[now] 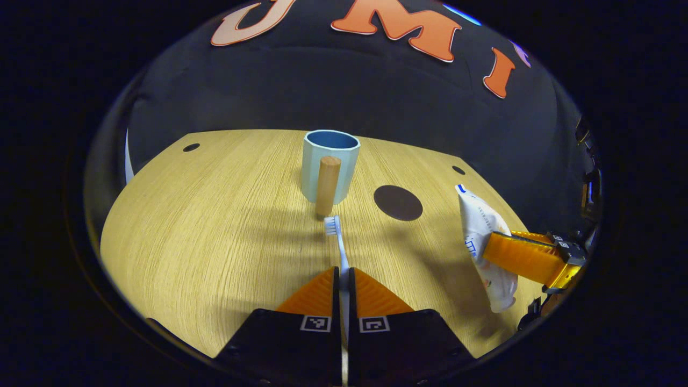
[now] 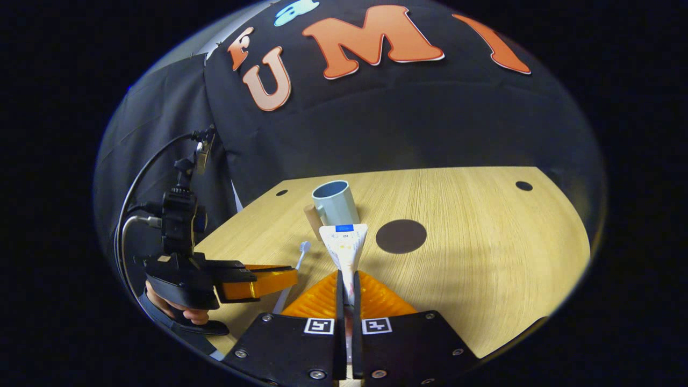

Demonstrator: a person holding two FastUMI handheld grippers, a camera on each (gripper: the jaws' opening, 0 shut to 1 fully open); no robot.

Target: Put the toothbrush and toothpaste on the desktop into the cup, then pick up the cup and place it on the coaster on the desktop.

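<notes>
With the left gripper (image 1: pixel 344 279) jaws clamped on the toothbrush (image 1: pixel 338 242) and the right gripper (image 2: pixel 347 285) jaws clamped on the toothpaste tube (image 2: pixel 344 244), both just near of the cup (image 1: pixel 329 164), loading seems underway; next, lift each over its rim, left of the coaster (image 1: pixel 398 202).

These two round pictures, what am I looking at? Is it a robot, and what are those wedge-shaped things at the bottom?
No robot: a person holds a two-finger gripper in each hand, with a camera on each. The wedges are the fingers. In the left gripper view, the left gripper pinches a toothbrush. In the right gripper view, the right gripper pinches a toothpaste tube. On the wooden table stand a cup with a wooden handle and a dark round coaster.
</notes>
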